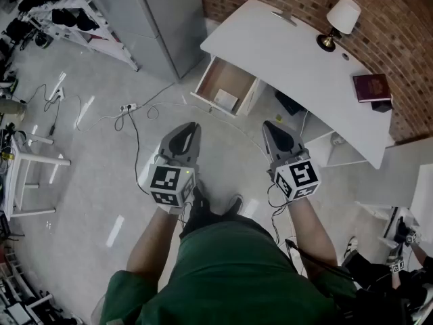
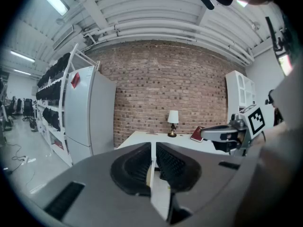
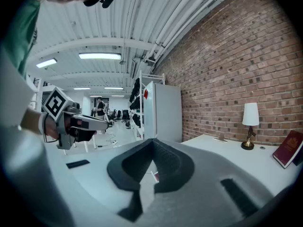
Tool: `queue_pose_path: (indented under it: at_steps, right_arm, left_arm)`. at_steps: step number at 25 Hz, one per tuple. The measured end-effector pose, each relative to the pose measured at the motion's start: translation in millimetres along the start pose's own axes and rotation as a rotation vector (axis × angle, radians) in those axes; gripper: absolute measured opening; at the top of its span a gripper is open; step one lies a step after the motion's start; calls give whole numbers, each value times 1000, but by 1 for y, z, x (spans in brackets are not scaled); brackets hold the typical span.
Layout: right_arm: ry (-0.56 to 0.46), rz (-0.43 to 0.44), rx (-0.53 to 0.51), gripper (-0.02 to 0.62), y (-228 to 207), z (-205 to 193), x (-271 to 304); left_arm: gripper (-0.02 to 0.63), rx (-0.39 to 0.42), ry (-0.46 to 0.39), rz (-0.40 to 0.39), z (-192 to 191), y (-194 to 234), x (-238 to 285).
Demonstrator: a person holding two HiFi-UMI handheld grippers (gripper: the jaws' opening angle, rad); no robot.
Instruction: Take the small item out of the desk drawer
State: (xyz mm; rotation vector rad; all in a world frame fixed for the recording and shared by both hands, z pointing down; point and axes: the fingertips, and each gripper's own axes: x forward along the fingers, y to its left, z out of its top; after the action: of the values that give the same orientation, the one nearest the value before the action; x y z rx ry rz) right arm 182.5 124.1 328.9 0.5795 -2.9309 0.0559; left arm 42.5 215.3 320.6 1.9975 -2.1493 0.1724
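Item (image 1: 226,99) noted lying in open drawer (image 1: 205,81) of desk (image 1: 291,53). Left gripper (image 1: 191,127) and right gripper (image 1: 270,127) held well short of it, jaws together, nothing clamped (left shows a hairline slit). One gripper should be opened early and lowered from above, clear of the drawer walls.

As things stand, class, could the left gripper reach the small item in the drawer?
Probably yes. The drawer stands open, the small item lies uncovered inside, and only bare floor separates it from the left gripper. Its jaws are shut, so they must open first.
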Motion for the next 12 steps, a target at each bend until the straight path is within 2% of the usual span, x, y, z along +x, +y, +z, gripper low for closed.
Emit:
queue_pose_path:
  at_steps: [7, 12]
  right_arm:
    - [11, -11, -4, 2, 11, 4, -2]
    - [-3, -30, 7, 3, 20, 11, 11]
  left_arm:
    - [26, 6, 8, -9, 0, 4, -13]
    - [26, 9, 3, -26, 4, 25, -14]
